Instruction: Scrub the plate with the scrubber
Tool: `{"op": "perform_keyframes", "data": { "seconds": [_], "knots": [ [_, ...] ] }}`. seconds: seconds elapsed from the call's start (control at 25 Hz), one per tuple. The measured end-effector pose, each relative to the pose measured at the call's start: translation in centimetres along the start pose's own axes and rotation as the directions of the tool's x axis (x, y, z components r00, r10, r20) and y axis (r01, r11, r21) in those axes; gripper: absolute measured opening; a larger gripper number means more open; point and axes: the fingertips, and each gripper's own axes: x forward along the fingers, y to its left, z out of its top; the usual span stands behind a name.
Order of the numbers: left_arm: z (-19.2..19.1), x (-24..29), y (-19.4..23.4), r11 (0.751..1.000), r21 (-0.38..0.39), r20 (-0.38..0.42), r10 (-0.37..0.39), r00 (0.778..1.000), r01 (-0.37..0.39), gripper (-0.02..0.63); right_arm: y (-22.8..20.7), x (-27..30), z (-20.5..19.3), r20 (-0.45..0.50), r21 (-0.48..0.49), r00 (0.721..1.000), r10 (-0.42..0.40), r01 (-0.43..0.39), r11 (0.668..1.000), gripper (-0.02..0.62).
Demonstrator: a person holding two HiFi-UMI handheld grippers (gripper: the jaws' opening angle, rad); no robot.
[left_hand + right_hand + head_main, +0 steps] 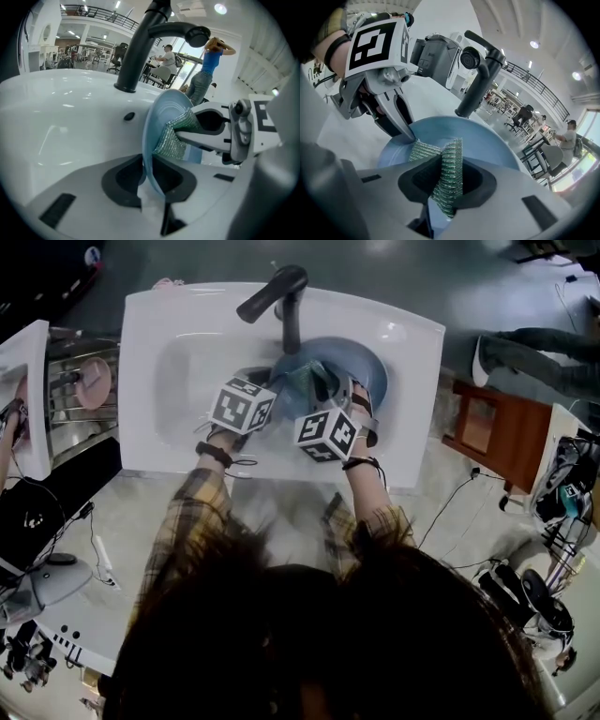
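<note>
Plate pinched in left tool, scrubber right tool.

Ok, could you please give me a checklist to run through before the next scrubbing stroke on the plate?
1. Plate clamped by its rim in the left gripper: ok.
2. Scrubber pinched in the right gripper: ok.
3. Scrubber pressed against the plate's face: ok, shown in the left gripper view.
4. Plate held over the sink: ok.
5. Plate and grippers apart from the faucet: ok.
6. Dirt left on the plate: cannot tell.
</note>
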Motion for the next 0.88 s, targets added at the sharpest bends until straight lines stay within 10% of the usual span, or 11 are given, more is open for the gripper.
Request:
{"op": "perform_keyframes", "data": {
  "seconds": [0.52, 0.88],
  "knots": [
    [-0.3, 0.3, 0.1, 0.999, -0.004, -0.026, 0.044, 0.999, -0.044, 0.043, 4.2, -0.5, -4.4, -0.186, -0.212, 0.967, 0.173, -0.211, 0.954, 0.087],
    [-0.2, 0.6, -0.6, 0.997, 0.071, -0.08, 0.031, 0.996, -0.026, 0.043, -1.9, -3.0, -8.9, -0.205, -0.321, 0.976, 0.069, -0.134, 0.938, 0.089]
  ]
}}
